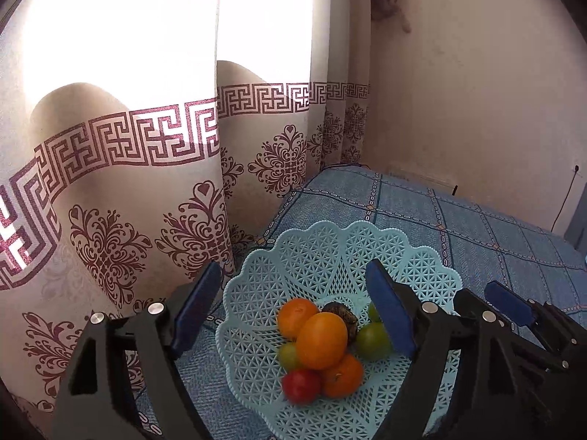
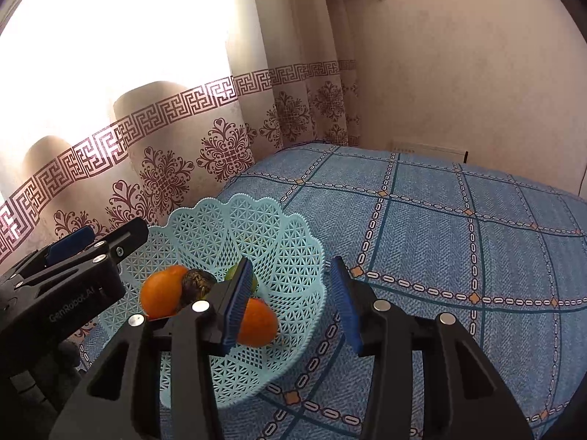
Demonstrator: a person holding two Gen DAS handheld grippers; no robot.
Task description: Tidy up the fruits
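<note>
A light blue lattice basket (image 1: 330, 242) (image 2: 220, 220) stands on the blue plaid tablecloth (image 2: 422, 238). It holds several fruits: a large orange (image 1: 322, 341), two more oranges (image 1: 295, 317), a red fruit (image 1: 301, 385), green fruits (image 1: 372, 341) and a dark fruit (image 1: 343, 313). My left gripper (image 1: 293, 269) hangs open over the basket, empty. My right gripper (image 2: 291, 267) is open and empty above the basket's right rim. Its left finger hides part of an orange (image 2: 258, 324) and a green fruit. The dark fruit (image 2: 198, 284) lies beside another orange (image 2: 161, 293).
A patterned curtain (image 1: 128, 201) hangs close behind the basket on the left. A plain wall (image 2: 458, 73) closes off the back. The tablecloth stretches bare to the right of the basket. My right gripper (image 1: 480, 291) shows beside the left one, and the left gripper (image 2: 106, 236) at the basket's left.
</note>
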